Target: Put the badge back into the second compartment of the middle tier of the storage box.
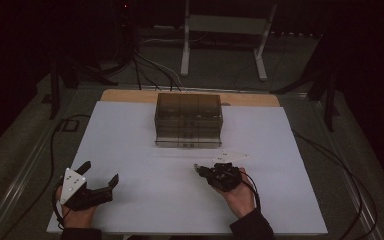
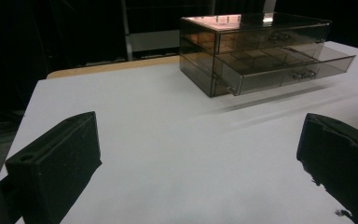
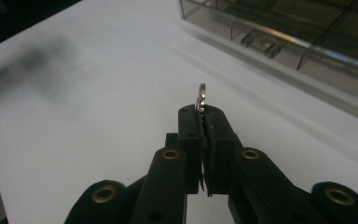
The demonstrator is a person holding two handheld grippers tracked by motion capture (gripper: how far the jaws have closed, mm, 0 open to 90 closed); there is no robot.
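The small metal ring [image 3: 201,98] sits pinched between the tips of your right gripper [image 3: 202,114], its thin silvery edge standing up just past the black pads in the right gripper view. The jaws are clenched tight on it, pressed together with no gap showing. In the high view your right gripper [image 1: 200,168] hangs low over the white table [image 1: 130,150], in front of the smoky clear drawer box [image 1: 188,120] and a little to its right, with your right hand [image 1: 237,192] behind it and the cable looping off beside the wrist.

The drawer box stands at the far middle of the table, near the wooden edge. In the left gripper view its lower drawer [image 2: 284,70] is pulled out, showing divided compartments and small handles on the front; what lies inside is too dim to tell.

Your left gripper [image 1: 100,175] is well apart from the box, at the near left corner of the table, held in your left hand [image 1: 77,212]. Its jaws are spread wide and released, with nothing between them but bare white surface.
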